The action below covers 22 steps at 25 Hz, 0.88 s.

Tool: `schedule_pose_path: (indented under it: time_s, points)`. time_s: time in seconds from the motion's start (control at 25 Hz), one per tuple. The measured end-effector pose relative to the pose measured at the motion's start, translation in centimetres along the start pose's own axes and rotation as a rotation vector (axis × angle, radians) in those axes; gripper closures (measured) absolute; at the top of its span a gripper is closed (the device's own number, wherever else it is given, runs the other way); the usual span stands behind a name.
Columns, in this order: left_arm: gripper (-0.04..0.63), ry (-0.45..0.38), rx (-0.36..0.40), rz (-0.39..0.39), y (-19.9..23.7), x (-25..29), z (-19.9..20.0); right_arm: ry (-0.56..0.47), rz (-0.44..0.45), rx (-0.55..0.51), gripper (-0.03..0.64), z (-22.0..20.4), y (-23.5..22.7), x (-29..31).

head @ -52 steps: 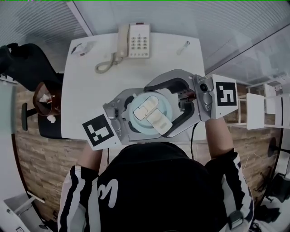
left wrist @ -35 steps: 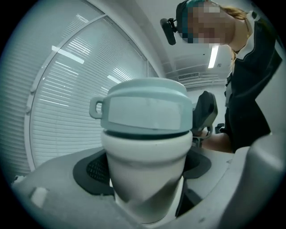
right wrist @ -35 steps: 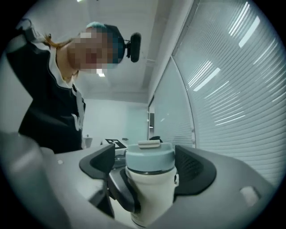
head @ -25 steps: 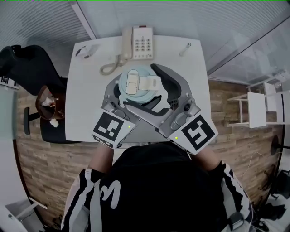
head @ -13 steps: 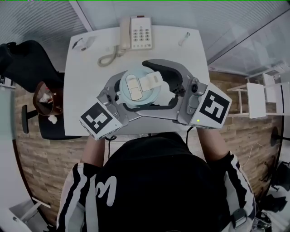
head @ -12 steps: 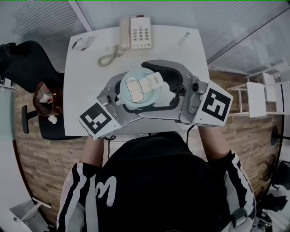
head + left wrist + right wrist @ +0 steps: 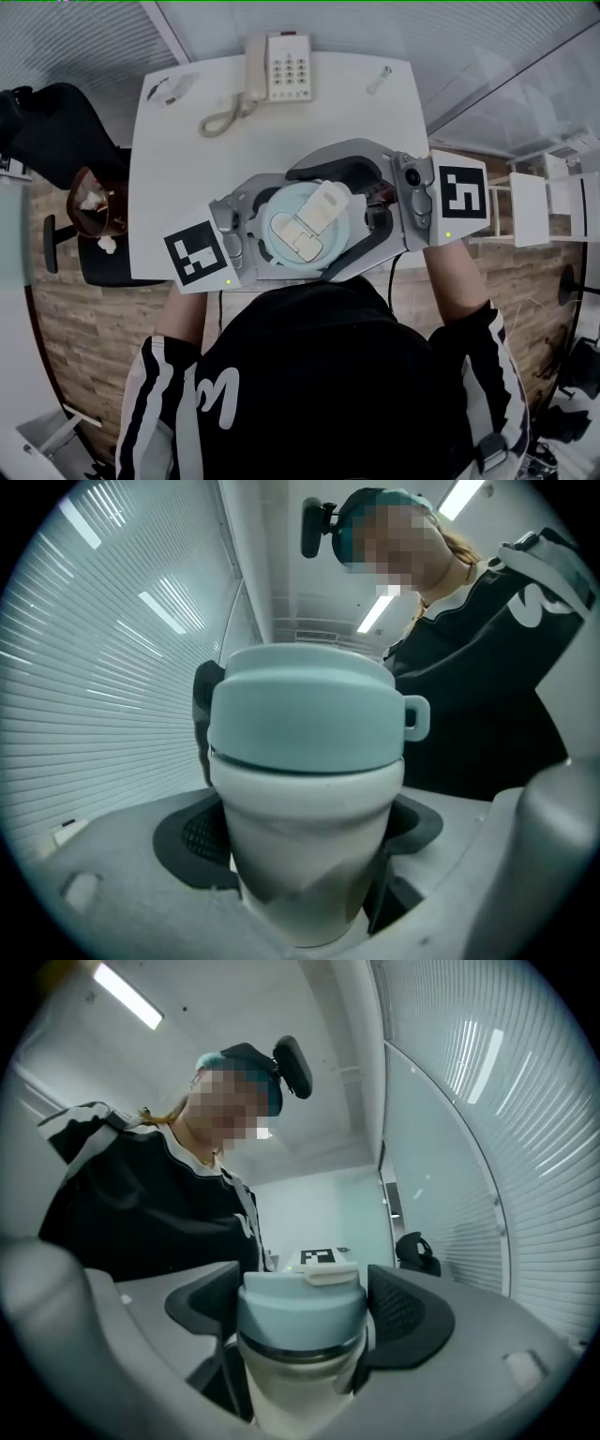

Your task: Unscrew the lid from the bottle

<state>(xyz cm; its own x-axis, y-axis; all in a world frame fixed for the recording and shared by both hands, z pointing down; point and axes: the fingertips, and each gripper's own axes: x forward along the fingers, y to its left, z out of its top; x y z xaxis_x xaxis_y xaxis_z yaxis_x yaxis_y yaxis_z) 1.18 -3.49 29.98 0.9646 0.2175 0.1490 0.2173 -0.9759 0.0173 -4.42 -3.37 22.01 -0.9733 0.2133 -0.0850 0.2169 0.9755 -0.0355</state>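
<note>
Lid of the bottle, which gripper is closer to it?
Right. The right gripper clamps the lid from both sides; the left gripper grips the white bottle body just below it.

Cream bottle [image 7: 309, 855] upright over the near edge of a white table [image 7: 187, 169], capped by its pale blue lid [image 7: 274, 225] with cream flip tab [image 7: 314, 217]; lid apparently still seated, though the seam is unclear.
</note>
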Motion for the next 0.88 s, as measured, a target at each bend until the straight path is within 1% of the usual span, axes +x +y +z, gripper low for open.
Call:
schedule_pose_path:
  time_s: [0.12,0.2,0.36,0.44,0.48,0.52,0.56,0.64,0.76,0.88]
  points:
    - [0.160,-0.028,-0.004,-0.039,-0.6,0.8,0.7,-0.039,0.096,0.029,0.195,0.5,0.8,-0.8]
    - [0.160,-0.044,-0.012,-0.054,-0.6,1.0,0.9,-0.047,0.158,0.046,0.196,0.5,0.8,-1.1]
    - [0.160,-0.026,0.000,-0.079,-0.7,1.2,0.6,-0.011,0.296,0.052,0.195,0.0,1.0,-1.3]
    - [0.160,-0.021,-0.004,-0.074,-0.7,1.7,0.7,0.001,0.340,0.057,0.194,0.3,1.4,-1.7]
    - [0.160,-0.028,-0.011,-0.065,-0.6,2.1,0.9,-0.002,0.341,0.063,0.193,0.6,1.5,-2.0]
    - [0.160,-0.045,-0.021,-0.048,-0.4,2.4,1.3,-0.014,0.322,0.071,0.192,1.0,1.4,-2.3]
    - [0.160,-0.069,-0.033,-0.022,-0.1,2.5,1.6,-0.036,0.282,0.077,0.192,1.5,1.1,-2.6]
    - [0.160,-0.118,-0.058,0.056,1.2,2.1,2.0,-0.088,0.155,0.063,0.192,2.3,-0.2,-2.9]
    - [0.160,-0.143,-0.072,0.222,4.0,0.6,1.8,-0.123,-0.065,-0.016,0.178,2.8,-2.0,-3.5]
    - [0.160,-0.114,-0.072,0.415,7.2,-0.6,1.2,-0.113,-0.295,-0.081,0.173,3.1,-3.8,-3.9]
